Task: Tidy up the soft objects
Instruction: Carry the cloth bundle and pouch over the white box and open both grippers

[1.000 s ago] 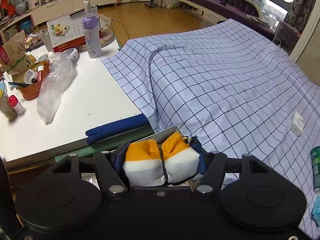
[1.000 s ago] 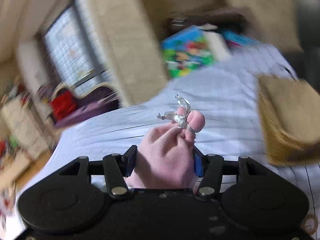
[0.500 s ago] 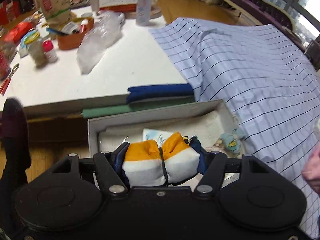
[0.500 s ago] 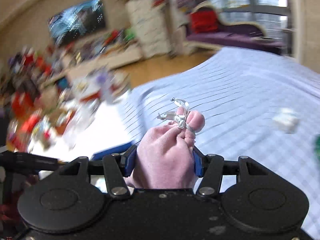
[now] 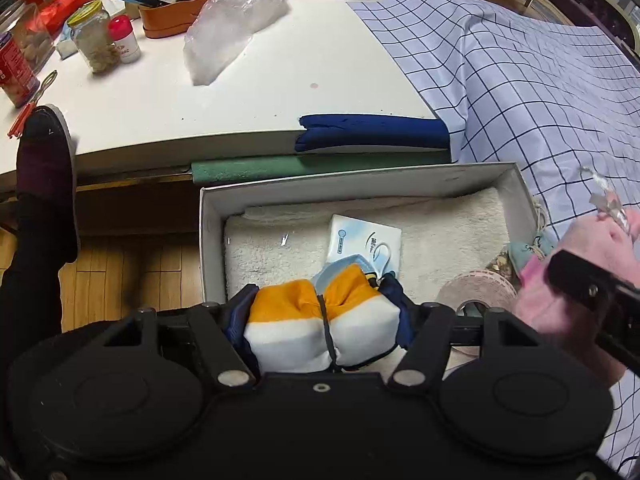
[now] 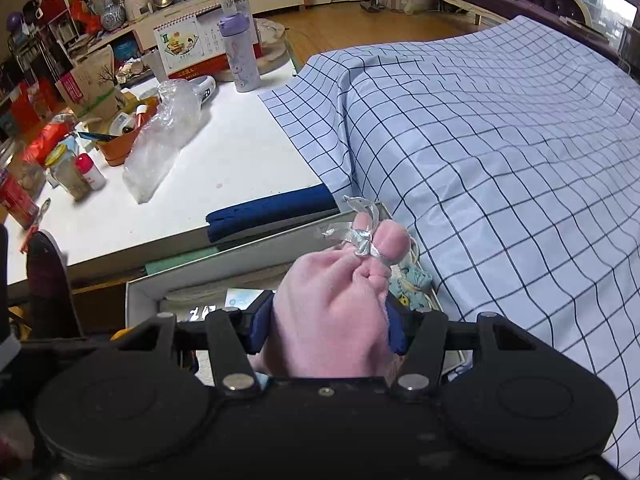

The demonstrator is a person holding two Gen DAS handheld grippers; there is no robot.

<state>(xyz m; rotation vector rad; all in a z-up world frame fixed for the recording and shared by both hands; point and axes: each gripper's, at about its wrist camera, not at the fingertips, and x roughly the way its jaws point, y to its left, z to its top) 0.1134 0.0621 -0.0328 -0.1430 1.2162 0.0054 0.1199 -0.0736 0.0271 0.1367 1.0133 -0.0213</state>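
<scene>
left wrist view: the left gripper (image 5: 322,334) sits low in the frame, clenched on an orange-and-white soft bundle (image 5: 320,330) cinched at its middle by a dark band. it hangs over the near end of an open white box (image 5: 360,180) at centre frame, which is lined with a white towel (image 5: 440,232) and holds a tissue pack (image 5: 364,244). at right, the right gripper (image 5: 592,280) comes in carrying a pink plush bundle (image 5: 588,240).

right wrist view: the right gripper (image 6: 328,324) is closed on the pink plush bundle (image 6: 332,304), whose top is tied with a silvery ribbon (image 6: 362,240). the box (image 6: 138,296) shows at lower left, behind the fingers.

both bundles look light, squashy and unbreakable. they likely spring back when let go, so a grip across the fat middle, clear of band and ribbon, seems best.
</scene>
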